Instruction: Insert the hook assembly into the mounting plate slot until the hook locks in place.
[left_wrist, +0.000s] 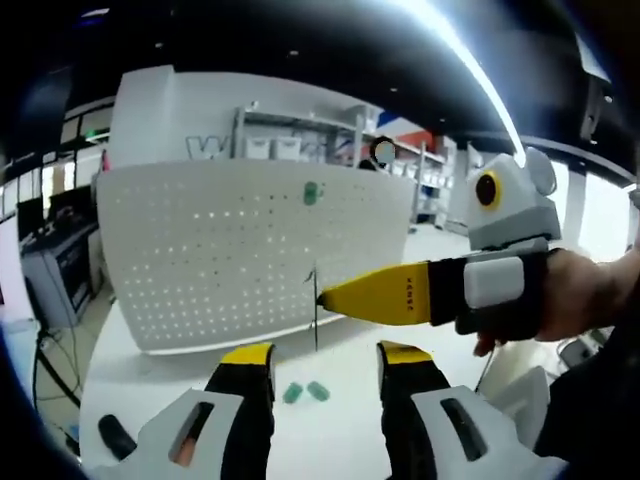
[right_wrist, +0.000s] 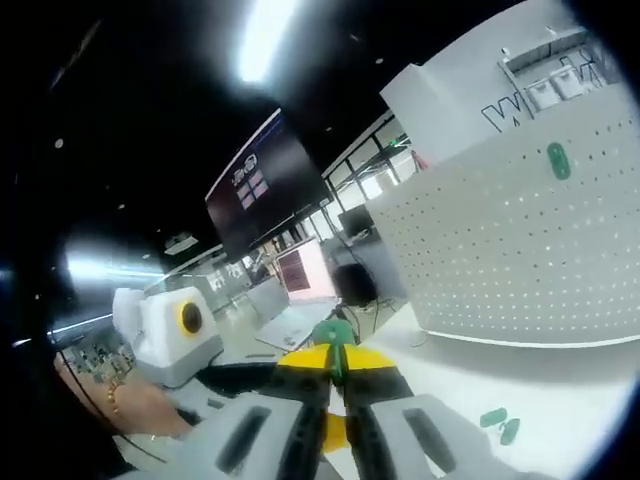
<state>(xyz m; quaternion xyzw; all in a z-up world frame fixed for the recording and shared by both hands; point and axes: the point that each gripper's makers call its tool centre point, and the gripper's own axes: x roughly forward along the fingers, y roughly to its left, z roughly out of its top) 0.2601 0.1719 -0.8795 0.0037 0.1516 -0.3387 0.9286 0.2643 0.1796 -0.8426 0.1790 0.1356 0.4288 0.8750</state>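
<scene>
the right gripper (left_wrist: 322, 297) is clamped on a thin hook (left_wrist: 316, 320) with a green part (right_wrist: 333, 335), held short of the white perforated mounting plate (left_wrist: 200, 250). the left gripper (left_wrist: 325, 365) stands with jaws apart, holding nothing. insertion is not yet done; one green piece (left_wrist: 313, 192) sits on the plate, two green pieces (left_wrist: 305, 392) lie on the table (left_wrist: 330, 440).

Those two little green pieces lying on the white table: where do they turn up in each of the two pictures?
Left gripper view: the two small green plastic pieces lie low in the middle, on the white table between that gripper's own two jaws.
Right gripper view: the same pair sits at lower right on the table.
Shared landmark: the white perforated pegboard panel standing behind them, with a green piece hung near its top.
</scene>
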